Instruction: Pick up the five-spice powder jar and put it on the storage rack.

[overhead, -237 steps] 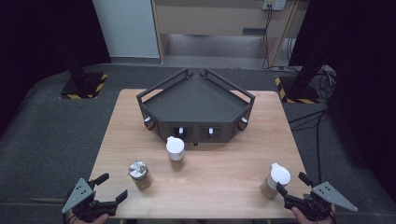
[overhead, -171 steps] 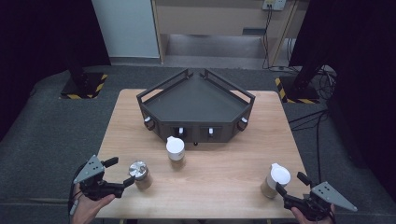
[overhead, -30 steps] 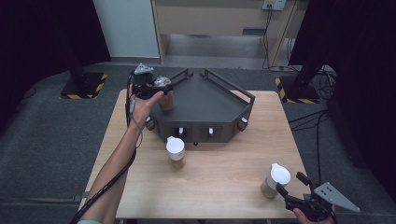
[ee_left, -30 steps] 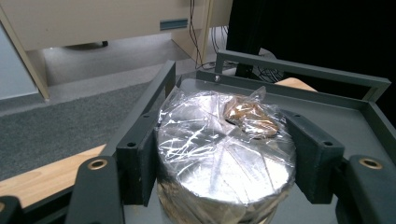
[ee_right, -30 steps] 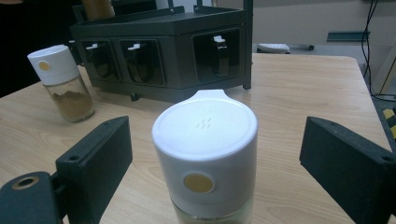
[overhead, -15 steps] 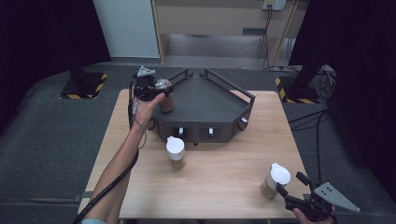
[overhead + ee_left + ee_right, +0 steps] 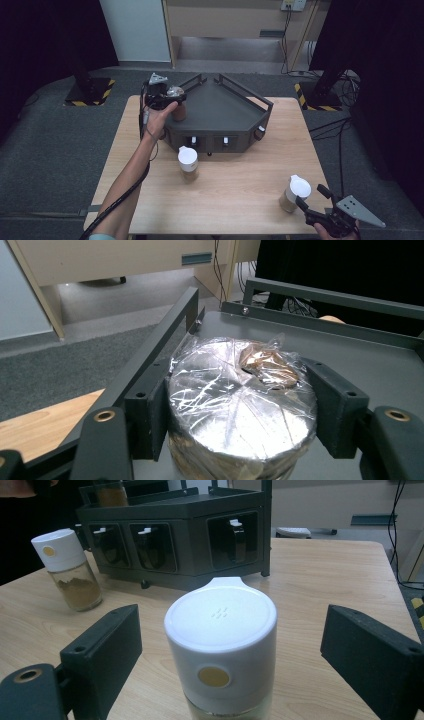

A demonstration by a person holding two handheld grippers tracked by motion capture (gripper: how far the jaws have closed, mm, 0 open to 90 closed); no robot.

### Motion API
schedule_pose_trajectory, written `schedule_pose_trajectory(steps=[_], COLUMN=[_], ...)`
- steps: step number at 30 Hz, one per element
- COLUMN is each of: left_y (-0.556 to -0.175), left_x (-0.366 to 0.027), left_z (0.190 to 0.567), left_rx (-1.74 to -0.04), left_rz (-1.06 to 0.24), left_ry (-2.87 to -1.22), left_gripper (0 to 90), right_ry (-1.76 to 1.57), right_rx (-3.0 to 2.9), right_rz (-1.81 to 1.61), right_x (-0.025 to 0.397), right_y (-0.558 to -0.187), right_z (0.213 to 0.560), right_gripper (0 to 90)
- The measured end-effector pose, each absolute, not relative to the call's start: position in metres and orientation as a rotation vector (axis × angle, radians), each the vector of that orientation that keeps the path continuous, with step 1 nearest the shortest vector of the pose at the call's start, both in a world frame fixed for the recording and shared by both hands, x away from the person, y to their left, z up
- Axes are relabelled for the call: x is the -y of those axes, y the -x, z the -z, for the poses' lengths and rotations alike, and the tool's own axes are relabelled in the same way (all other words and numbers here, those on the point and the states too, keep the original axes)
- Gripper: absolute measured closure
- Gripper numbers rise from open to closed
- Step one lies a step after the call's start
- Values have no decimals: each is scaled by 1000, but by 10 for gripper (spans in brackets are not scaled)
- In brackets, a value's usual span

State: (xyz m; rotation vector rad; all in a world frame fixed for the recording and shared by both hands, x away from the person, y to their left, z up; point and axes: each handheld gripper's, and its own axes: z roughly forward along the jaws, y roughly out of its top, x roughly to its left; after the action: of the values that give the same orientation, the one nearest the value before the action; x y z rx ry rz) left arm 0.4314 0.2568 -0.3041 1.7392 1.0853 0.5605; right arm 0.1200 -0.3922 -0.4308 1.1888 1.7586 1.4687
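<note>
Looking down from the high view, a dark grey angular metal rack (image 7: 227,112) is seen at the far middle of the light wooden bench (image 7: 240,190). At the rack's left corner the left gripper (image 7: 167,97) is held by a hand (image 7: 156,119), and a small brown jar with a shiny foil-covered top (image 7: 177,102) is clamped between its jaws, over the rack's top tray. In front of the rack a glass spice jar with a white cap and brown powder (image 7: 188,162) stands on the bench. Well to the right of the rack's front, near the bench's near edge, a second white-capped jar with pale contents (image 7: 295,193) is found, with the right gripper (image 7: 312,207) just beside it.

In the left gripper view, the foil-topped jar (image 7: 240,410) is pressed on both sides by the black jaws, closed to the jar's width. It is wrapped in crinkled clear film and is seen above the rack's grey tray (image 7: 360,365), close to its left rail.

In the right gripper view, the pale jar (image 7: 220,645) stands between the jaws, which are spread wide and clear of it on both sides. Behind it the rack (image 7: 175,530) is seen, and the brown-powder jar (image 7: 67,570) stands to the left of the rack's front.
</note>
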Motion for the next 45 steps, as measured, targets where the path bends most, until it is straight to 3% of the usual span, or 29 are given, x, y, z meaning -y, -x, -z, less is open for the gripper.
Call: schedule_pose_trajectory(steps=[7,12,23,45], left_y=[-430,-427,-413,-336], left_x=[-256,-256,-269,-308], left_z=[307,306,296,279], left_rx=[-1078,-1089,-1023,-768], left_rz=[-575,-576,-578,-506], left_ry=[-1733,-1682,-1641,-1672], left_gripper=[331,154,41,36], right_ry=[-1187,-1185,-1183,-1172], right_rx=[-1761,-1762,-1761,-1771], right_rz=[-1469,-1469,-1470,-1463], right_x=[392,392,392,390], right_y=[-120,-120,-120,-120], right_z=[431,431,431,430], right_gripper=[95,95,95,95])
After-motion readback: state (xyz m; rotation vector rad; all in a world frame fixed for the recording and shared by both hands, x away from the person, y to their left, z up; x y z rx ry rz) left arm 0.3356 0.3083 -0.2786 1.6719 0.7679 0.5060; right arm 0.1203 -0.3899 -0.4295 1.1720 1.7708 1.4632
